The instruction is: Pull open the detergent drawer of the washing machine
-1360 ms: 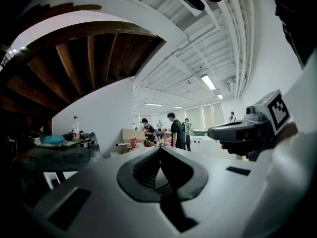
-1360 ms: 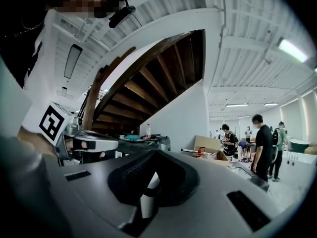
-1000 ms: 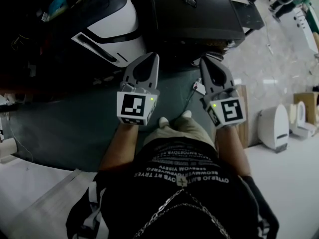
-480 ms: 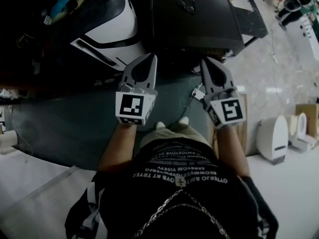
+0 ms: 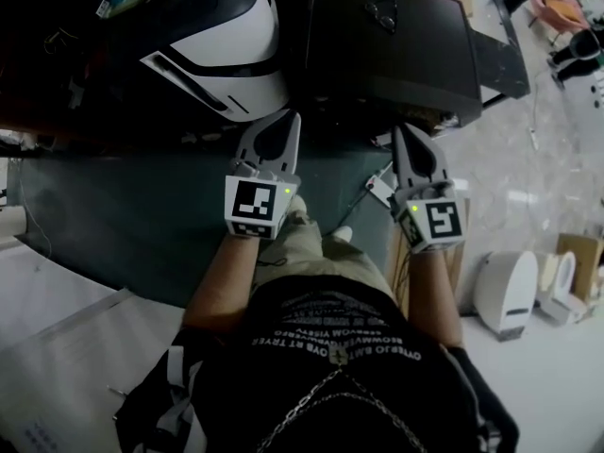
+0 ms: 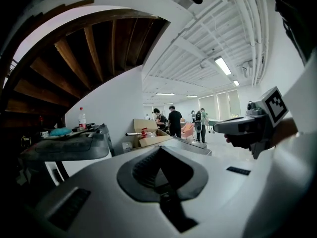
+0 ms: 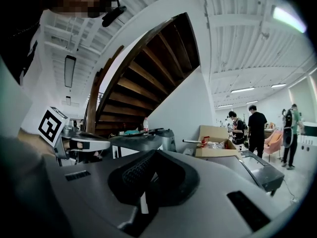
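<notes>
Pointing forward — left tongs (image 5: 281, 125), right tongs (image 5: 411, 140) — shut, empty.

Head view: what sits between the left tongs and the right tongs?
In the head view, between the left tongs and right tongs lies dark green floor mat; lower down, the person's beige trouser leg.

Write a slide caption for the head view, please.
Left gripper and right gripper, both shut and empty, held toward dark appliance and white appliance.

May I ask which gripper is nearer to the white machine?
Left. The left gripper sits close before the white machine; the right gripper faces the dark machine.
</notes>
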Demonstrator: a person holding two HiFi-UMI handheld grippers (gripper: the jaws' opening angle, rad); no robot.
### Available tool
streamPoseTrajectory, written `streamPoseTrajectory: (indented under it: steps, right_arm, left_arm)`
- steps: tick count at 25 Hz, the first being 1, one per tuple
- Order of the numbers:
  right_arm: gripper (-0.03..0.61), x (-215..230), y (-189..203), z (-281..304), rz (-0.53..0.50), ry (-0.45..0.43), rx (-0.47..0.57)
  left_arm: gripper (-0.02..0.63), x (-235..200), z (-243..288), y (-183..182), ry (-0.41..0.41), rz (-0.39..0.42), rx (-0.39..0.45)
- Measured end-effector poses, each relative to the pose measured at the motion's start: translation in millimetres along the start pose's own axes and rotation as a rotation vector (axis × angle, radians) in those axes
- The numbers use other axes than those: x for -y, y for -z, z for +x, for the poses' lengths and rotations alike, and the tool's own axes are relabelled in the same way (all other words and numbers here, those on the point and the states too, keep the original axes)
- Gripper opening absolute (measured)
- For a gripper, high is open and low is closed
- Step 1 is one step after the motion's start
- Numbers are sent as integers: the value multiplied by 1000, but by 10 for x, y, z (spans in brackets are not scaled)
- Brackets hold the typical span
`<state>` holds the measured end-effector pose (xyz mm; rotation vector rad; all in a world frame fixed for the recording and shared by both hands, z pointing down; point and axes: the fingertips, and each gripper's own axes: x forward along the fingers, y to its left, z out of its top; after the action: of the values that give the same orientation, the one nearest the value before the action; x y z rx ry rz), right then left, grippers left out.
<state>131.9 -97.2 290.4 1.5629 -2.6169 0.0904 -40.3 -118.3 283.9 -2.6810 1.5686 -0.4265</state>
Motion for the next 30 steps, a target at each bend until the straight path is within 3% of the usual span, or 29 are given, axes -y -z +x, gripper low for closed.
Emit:
streamPoseTrajectory:
  steps: [4,14,30]
  right_arm:
    - [-11,43,209,176,65,3,-27]
    - [-11,193,926,714,61,27,-124]
    - [-11,474,1856,1392,66,42,-260]
  left_arm:
    - [5,-33,163,298,10,-22,-32]
    - [5,-288,813,1087,63,-54,-103]
    - [5,-616,1555,1992,106,-87,-206]
